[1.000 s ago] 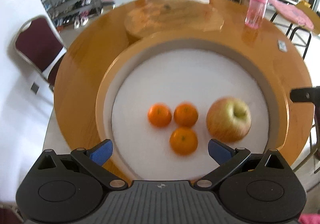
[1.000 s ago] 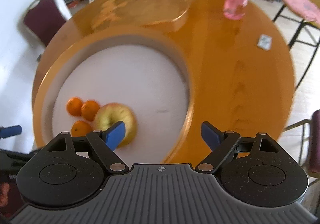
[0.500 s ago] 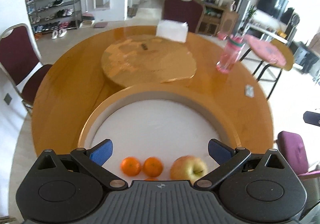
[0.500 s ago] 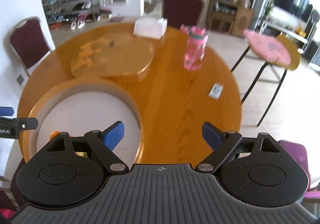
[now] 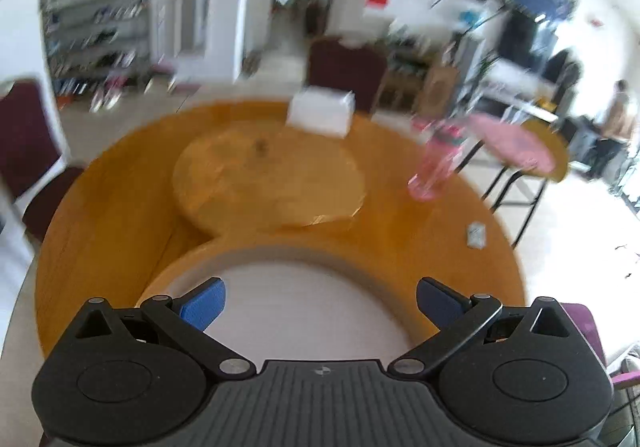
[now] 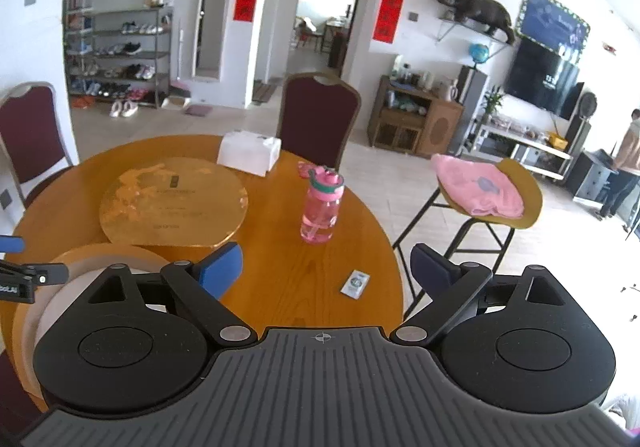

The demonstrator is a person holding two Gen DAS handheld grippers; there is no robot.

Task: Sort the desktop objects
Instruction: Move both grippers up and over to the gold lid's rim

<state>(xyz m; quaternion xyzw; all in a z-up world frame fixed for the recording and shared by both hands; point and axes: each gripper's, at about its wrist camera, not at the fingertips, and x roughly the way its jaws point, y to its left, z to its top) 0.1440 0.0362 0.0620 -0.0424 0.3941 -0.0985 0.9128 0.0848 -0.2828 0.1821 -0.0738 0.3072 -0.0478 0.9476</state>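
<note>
The left gripper is held with fingers wide and empty above the round white tray at the lower centre; no fruit is seen there. The right gripper is likewise spread wide and empty, with a pink bottle and small packet seen on the table mid-frame

Home living-dining room: shoe rack, wall TV, round dining table
</note>
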